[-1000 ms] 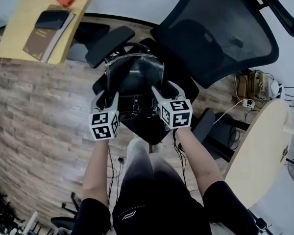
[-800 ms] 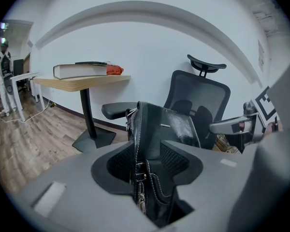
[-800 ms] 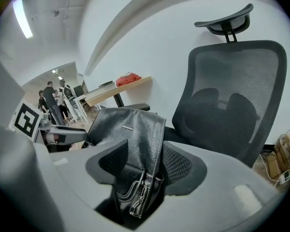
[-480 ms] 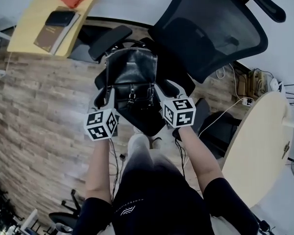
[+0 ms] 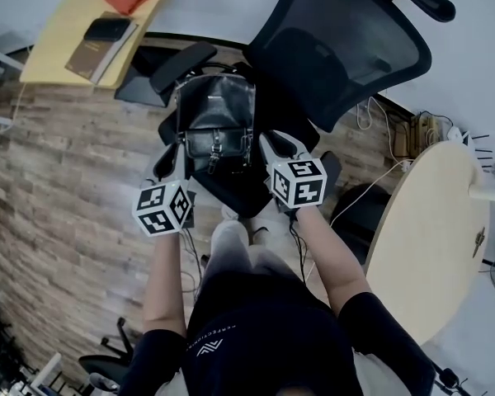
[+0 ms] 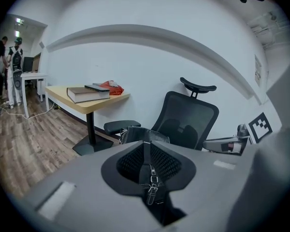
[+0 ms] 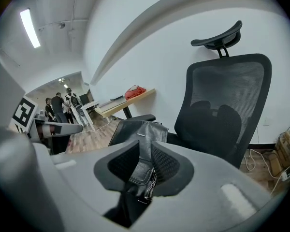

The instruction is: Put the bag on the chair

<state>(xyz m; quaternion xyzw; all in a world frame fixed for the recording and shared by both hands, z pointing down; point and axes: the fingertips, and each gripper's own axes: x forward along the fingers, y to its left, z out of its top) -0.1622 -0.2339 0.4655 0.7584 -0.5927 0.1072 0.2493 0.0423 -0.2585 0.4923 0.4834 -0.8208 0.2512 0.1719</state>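
Note:
A black leather bag (image 5: 217, 118) stands upright on the seat (image 5: 241, 196) of a black mesh office chair (image 5: 346, 48). My left gripper (image 5: 173, 165) is at the bag's lower left corner and my right gripper (image 5: 286, 148) at its lower right. Both sets of jaws are closing, with a narrow gap left. In the left gripper view a buckled strap (image 6: 150, 185) of the bag (image 6: 135, 133) shows in the gap of the left gripper (image 6: 146, 146). The right gripper view shows a buckle (image 7: 148, 180) in the gap of the right gripper (image 7: 145, 149). No pad visibly presses on either.
A yellow desk (image 5: 62, 52) with books and a red object stands at the far left. A round pale table (image 5: 429, 238) is at the right, with cables and a power strip (image 5: 421, 130) behind it. The chair's armrest (image 5: 183, 64) juts out left of the bag. People stand far off (image 6: 12, 66).
Both grippers' jaws have narrowed from wide open. The grippers have drawn back slightly from the bag's sides. The bag stays on the seat.

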